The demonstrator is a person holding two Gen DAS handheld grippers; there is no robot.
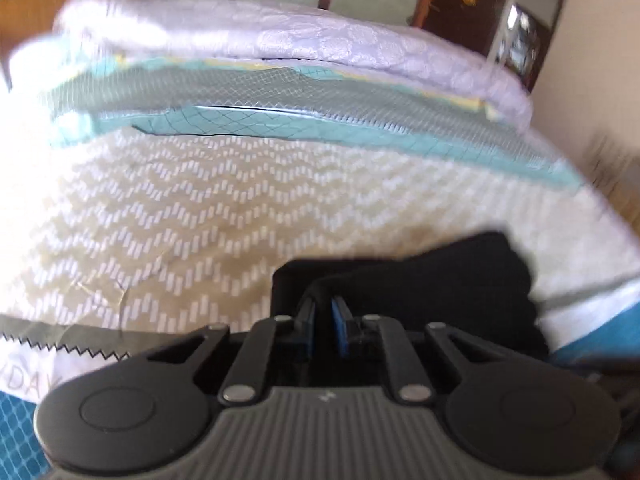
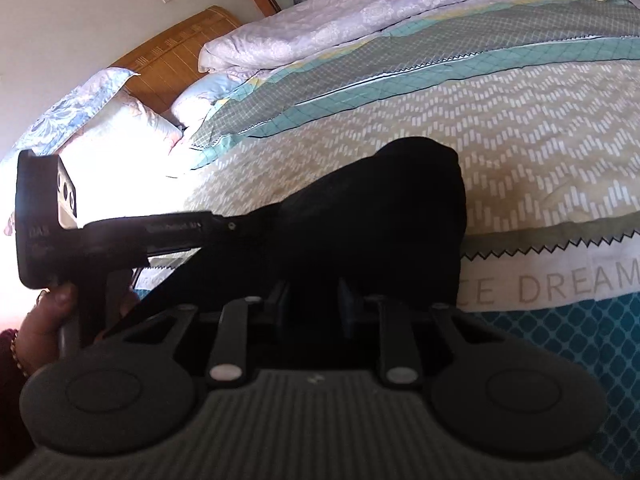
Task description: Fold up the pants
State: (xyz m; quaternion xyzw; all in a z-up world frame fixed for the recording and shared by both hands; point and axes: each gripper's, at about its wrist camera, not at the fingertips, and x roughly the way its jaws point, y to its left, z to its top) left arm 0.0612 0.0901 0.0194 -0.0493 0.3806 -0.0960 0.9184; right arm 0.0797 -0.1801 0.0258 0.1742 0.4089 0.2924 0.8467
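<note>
While bunched, pants [image 1: 420,276] sit between left fingers [image 1: 339,322].

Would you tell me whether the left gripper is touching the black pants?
Touching: the left wrist view shows the left gripper shut, pinching a fold of the black pants.

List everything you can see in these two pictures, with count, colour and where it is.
pants: one, black, bunched near the bed's front edge, pinched by both grippers
bedspread: one, beige with white zigzag dashes, teal bands and lettering, covering the bed
quilt: one, pale lilac, piled along the far side of the bed
pillow: one, pale floral, at the headboard end
headboard: one, brown woven wood, against the wall
left gripper: one, black with blue fingers, shut on a fold of the pants
right gripper: one, black, fingers closed on the pants
hand: one, holding the left gripper's handle, lower left of the right wrist view
</note>
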